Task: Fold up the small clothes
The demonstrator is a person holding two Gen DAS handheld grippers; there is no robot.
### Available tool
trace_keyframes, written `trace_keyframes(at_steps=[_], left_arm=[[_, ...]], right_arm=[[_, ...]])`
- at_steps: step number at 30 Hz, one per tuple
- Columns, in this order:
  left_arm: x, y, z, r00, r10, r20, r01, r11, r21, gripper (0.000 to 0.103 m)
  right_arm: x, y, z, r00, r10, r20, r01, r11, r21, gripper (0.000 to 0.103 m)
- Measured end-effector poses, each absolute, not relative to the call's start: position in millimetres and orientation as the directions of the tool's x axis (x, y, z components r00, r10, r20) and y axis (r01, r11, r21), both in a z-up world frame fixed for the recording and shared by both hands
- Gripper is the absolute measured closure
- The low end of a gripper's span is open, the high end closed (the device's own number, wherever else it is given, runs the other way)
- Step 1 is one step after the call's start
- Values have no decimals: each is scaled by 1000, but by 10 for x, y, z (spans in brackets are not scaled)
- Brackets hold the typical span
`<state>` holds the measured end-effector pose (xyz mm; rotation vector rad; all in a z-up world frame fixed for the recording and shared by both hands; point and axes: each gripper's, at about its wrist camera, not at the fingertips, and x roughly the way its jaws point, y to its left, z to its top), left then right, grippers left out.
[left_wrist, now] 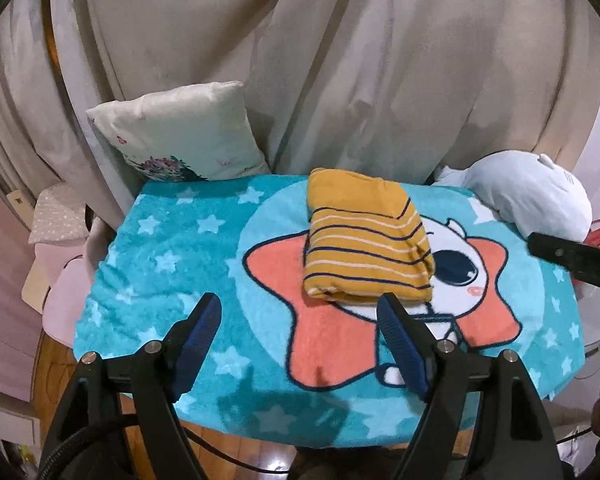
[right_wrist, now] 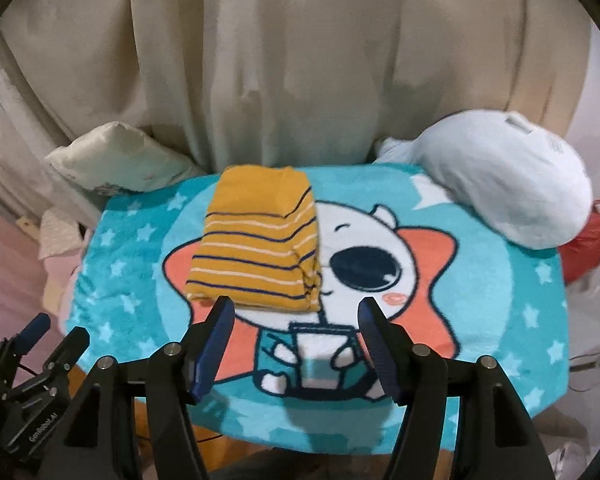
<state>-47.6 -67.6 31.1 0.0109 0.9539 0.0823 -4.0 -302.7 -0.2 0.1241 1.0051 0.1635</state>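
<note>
A small mustard-yellow garment with navy and white stripes [left_wrist: 364, 240] lies folded in a compact block on a teal star-patterned cartoon blanket [left_wrist: 168, 256]. It also shows in the right wrist view [right_wrist: 260, 244]. My left gripper [left_wrist: 298, 306] is open and empty, just in front of the garment's near edge. My right gripper [right_wrist: 296, 308] is open and empty, near the garment's front right corner. The left gripper shows at the lower left of the right wrist view [right_wrist: 56, 328].
A floral cushion [left_wrist: 180, 136] leans at the back left. A white plush toy [left_wrist: 532, 196] lies at the back right, with something red [right_wrist: 596, 236] beside it. Beige curtains [left_wrist: 340, 60] hang behind. Wooden floor shows below the blanket's front edge.
</note>
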Motion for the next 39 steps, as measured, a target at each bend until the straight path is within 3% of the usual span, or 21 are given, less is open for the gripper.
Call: trace_keyframes(at_steps=[6, 39], left_arm=[[-467, -608, 371, 572, 40, -819, -22, 999, 34, 23], [-336, -550, 513, 559, 38, -828, -46, 999, 14, 23]], right_arm=[[-274, -2830, 166, 579, 148, -802, -80, 989, 126, 29], [-157, -2590, 243, 542, 159, -825, -143, 985, 96, 29]])
